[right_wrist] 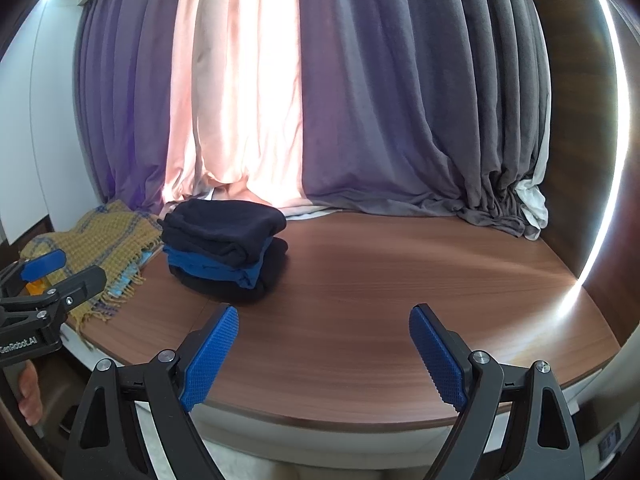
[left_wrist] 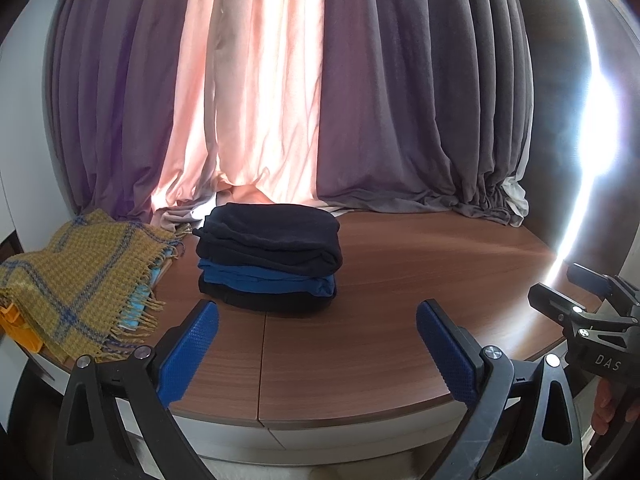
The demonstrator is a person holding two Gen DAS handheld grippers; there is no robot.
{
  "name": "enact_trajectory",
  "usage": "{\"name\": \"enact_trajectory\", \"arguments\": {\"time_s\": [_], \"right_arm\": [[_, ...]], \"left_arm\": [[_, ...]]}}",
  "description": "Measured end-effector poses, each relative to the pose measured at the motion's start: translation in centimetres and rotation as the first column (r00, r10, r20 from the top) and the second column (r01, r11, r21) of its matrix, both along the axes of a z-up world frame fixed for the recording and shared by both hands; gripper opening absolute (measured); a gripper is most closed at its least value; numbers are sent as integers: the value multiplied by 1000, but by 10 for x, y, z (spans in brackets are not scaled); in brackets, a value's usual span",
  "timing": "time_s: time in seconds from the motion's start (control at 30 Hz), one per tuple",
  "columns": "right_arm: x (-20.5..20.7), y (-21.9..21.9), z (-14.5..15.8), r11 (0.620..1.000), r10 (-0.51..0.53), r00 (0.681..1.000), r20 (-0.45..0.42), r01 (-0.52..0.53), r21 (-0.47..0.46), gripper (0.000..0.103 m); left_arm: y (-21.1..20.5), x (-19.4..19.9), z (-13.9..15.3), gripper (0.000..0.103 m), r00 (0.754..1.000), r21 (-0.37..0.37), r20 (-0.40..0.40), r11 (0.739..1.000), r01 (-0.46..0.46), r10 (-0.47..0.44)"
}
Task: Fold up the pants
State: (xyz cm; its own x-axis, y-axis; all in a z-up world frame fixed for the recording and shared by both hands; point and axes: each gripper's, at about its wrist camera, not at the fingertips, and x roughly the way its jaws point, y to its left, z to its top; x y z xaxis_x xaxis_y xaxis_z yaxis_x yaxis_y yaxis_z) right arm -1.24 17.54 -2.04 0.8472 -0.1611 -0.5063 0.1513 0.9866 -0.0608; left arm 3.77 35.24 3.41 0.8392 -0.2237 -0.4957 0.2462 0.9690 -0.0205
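A stack of folded pants (left_wrist: 269,258) sits on the wooden table (left_wrist: 400,280): dark navy on top, blue in the middle, black at the bottom. It also shows in the right wrist view (right_wrist: 226,252) at left of centre. My left gripper (left_wrist: 317,312) is open and empty, just in front of the stack above the table's front edge. My right gripper (right_wrist: 323,316) is open and empty, to the right of the stack. The right gripper also shows at the right edge of the left wrist view (left_wrist: 568,284); the left gripper shows at the left edge of the right wrist view (right_wrist: 64,266).
A yellow and blue checked scarf (left_wrist: 76,280) lies left of the stack over light-blue and orange items (left_wrist: 16,330). Purple, pink and grey curtains (left_wrist: 320,80) hang behind the table and pool on its back edge. A bright light strip (right_wrist: 600,200) runs along the right wall.
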Motion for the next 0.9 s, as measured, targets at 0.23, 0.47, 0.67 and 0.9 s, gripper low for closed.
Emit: {"name": "enact_trajectory", "arguments": {"time_s": [0.23, 0.47, 0.67, 0.9], "right_arm": [[-2, -3, 1, 1000, -4, 1000, 4, 4, 1, 88], [-3, -4, 1, 1000, -9, 1000, 6, 9, -2, 88], [-4, -4, 2, 1000, -13, 1000, 4, 13, -3, 88], [-5, -3, 3, 1000, -18, 1000, 6, 18, -4, 88]], "left_arm": [[-1, -1, 0, 101, 1000, 2, 1, 1000, -2, 2], [-2, -3, 0, 103, 1000, -7, 1, 1000, -4, 4], [-3, -3, 0, 103, 1000, -5, 3, 1000, -13, 13], [-3, -6, -1, 103, 999, 6, 4, 999, -32, 32]]}}
